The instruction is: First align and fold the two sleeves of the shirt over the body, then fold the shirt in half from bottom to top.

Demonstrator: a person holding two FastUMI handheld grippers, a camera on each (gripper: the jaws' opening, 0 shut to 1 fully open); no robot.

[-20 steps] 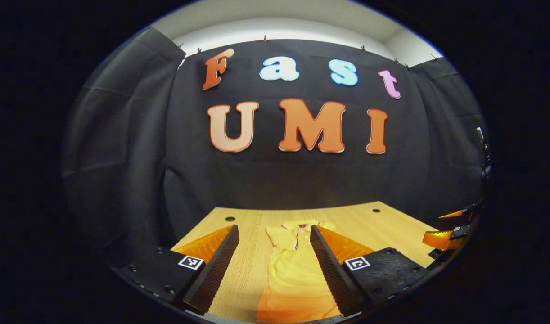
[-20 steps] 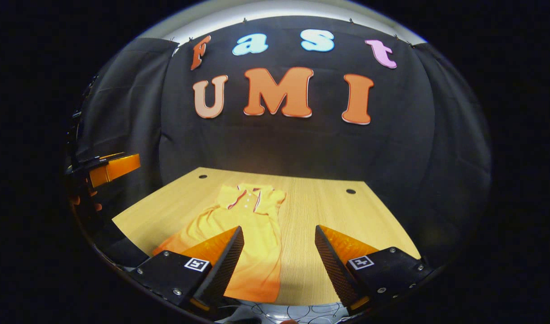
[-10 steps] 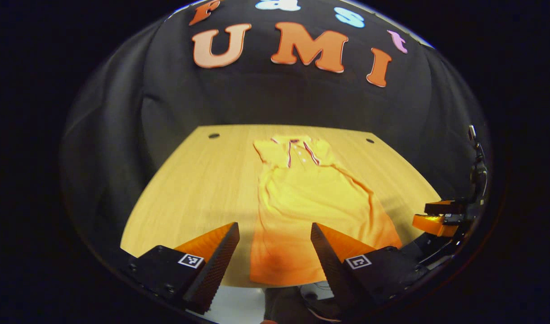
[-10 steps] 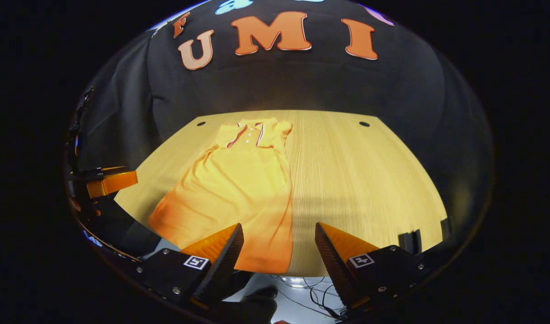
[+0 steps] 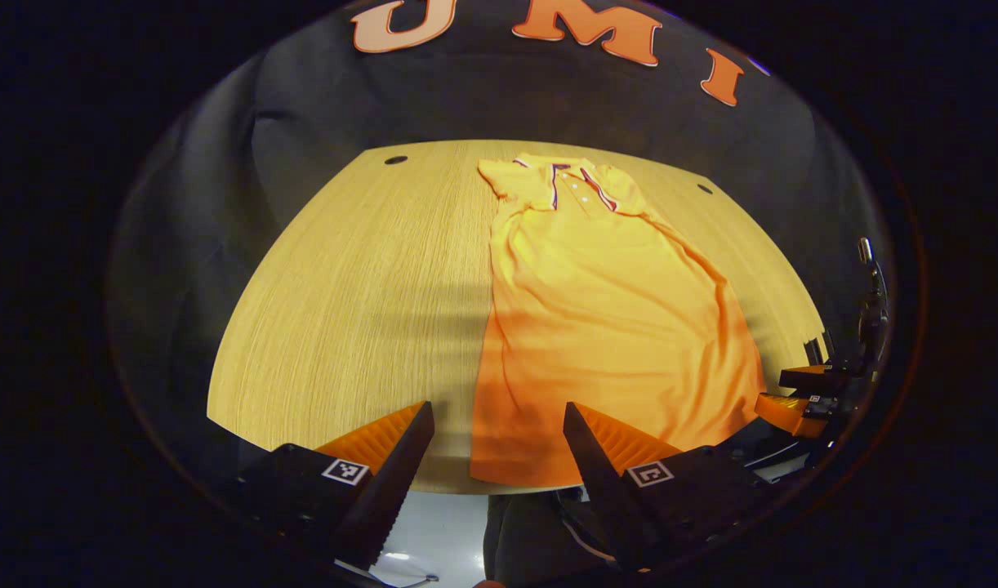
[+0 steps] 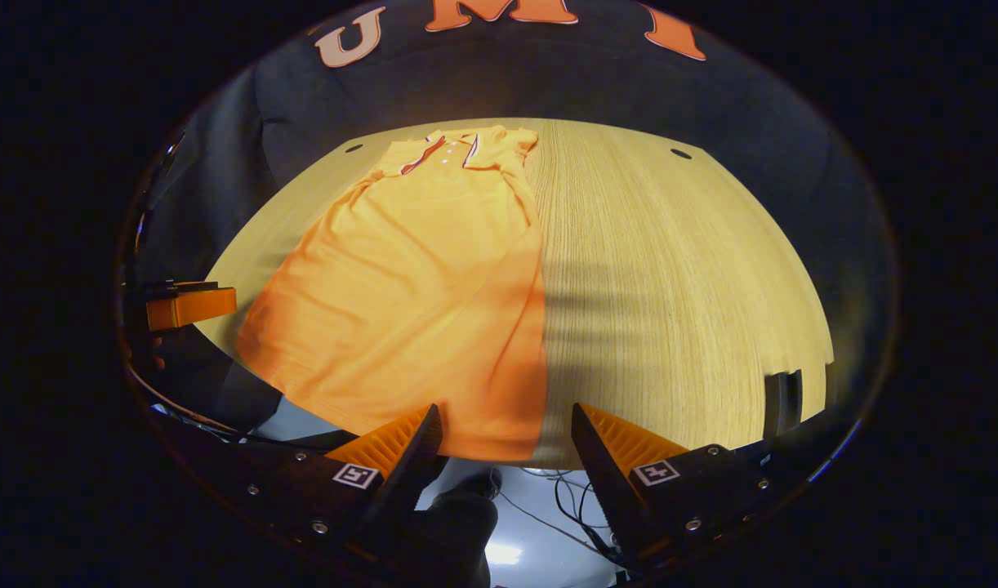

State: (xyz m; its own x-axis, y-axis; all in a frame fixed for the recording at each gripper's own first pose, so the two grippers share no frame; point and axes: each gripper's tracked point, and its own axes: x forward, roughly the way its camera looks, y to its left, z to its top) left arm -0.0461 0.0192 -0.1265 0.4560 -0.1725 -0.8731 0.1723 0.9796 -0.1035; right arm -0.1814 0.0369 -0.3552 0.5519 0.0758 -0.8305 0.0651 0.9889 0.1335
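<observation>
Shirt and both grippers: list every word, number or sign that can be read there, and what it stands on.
On the shirt: none; its collar bears only stripes and buttons.
On the left gripper and right gripper: square markers with coded patterns, no readable words or numbers.

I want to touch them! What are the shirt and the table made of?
Shirt: looks like soft knit cloth, matte, since it wrinkles and drapes flat. Table: looks like wood or a wood-look top, smooth, with fine straight grain lines.
</observation>
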